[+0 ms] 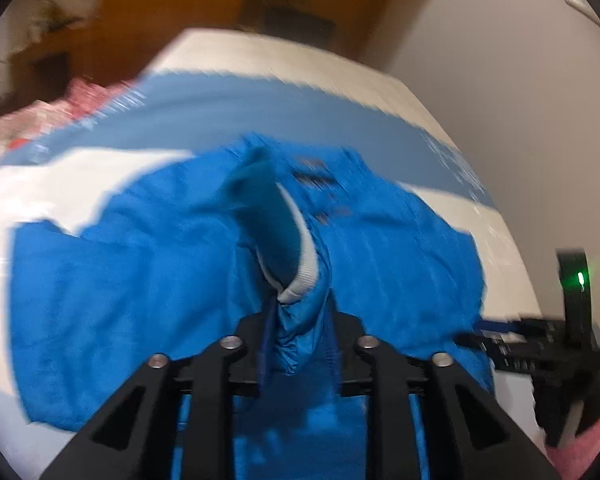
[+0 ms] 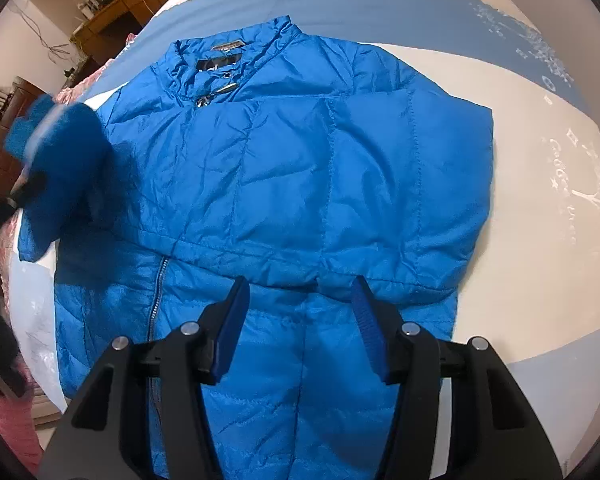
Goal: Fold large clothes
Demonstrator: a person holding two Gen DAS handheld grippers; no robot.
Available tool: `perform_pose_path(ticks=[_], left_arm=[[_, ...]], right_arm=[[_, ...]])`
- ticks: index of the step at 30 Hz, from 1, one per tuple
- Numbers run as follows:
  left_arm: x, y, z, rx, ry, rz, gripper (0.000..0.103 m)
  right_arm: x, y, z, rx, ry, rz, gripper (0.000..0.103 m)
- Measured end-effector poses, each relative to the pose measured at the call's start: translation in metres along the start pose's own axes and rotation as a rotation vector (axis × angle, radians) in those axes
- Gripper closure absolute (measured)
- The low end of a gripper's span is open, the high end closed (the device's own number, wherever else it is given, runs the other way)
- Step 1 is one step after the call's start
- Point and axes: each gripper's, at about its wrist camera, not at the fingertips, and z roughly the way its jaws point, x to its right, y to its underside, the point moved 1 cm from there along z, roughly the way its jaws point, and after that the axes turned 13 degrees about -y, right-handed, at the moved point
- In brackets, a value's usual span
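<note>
A bright blue puffer jacket lies front up on the bed, collar at the far end, its right sleeve folded across the chest. My left gripper is shut on the jacket's left sleeve near its white-lined cuff and holds it lifted over the jacket body; the view is blurred. That lifted sleeve shows at the left of the right wrist view. My right gripper is open and empty, hovering just above the jacket's lower middle. It also shows at the right edge of the left wrist view.
The bed cover is white with pale blue bands and printed lettering. Pink bedding lies at the far left of the bed. Wooden furniture stands beyond the bed, and a plain wall runs along its right side.
</note>
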Motion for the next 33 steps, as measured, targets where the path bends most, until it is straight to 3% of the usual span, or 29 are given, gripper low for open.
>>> perform_pose_path(ticks=[1,3,6,7,10,12,17,21,22,24,25,26,33], left_arm=[[0.002,0.006,0.000,-0.012,0.031,0.011,0.065],[0.005,0.014,-0.002,-0.020,0.090,0.027,0.064],[-0.010,0.016,-0.015,0.003,0.101,0.002,0.054],[-0.015,0.015,-0.017,0.006,0.087,-0.006,0.054],[-0.039,0.017,-0.017,-0.002,-0.063,-0.003,0.054],[-0.054,0.022,-0.006,-0.052,-0.136,-0.018,0.056],[-0.063,0.034,0.029,-0.132,-0.143,-0.045,0.056],[-0.069,0.039,0.035,-0.141,-0.150,-0.048,0.056],[-0.070,0.039,0.036,-0.142,-0.149,-0.050,0.056],[-0.071,0.040,0.032,-0.139,-0.143,-0.053,0.056],[-0.072,0.039,0.031,-0.138,-0.144,-0.054,0.056],[-0.072,0.039,0.030,-0.136,-0.147,-0.052,0.056],[-0.068,0.026,0.003,-0.059,-0.138,-0.048,0.056]], right_arm=[[-0.002,-0.001,0.001,0.000,-0.004,-0.003,0.050],[-0.006,-0.003,0.001,0.000,-0.022,-0.009,0.050],[-0.016,-0.010,0.005,-0.008,-0.081,-0.019,0.050],[-0.020,-0.012,0.007,-0.011,-0.097,-0.021,0.049],[-0.035,-0.022,0.016,-0.029,-0.163,-0.038,0.045],[-0.046,-0.029,0.028,-0.051,-0.168,-0.052,0.044],[-0.066,-0.041,0.061,-0.114,-0.204,-0.067,0.044],[-0.072,-0.051,0.084,-0.146,-0.196,-0.068,0.044],[-0.075,-0.053,0.088,-0.148,-0.202,-0.077,0.047],[-0.080,-0.054,0.090,-0.153,-0.228,-0.098,0.071],[-0.083,-0.055,0.090,-0.151,-0.229,-0.108,0.076],[-0.087,-0.055,0.089,-0.144,-0.228,-0.131,0.088],[-0.069,-0.058,0.049,-0.030,-0.140,-0.150,0.090]])
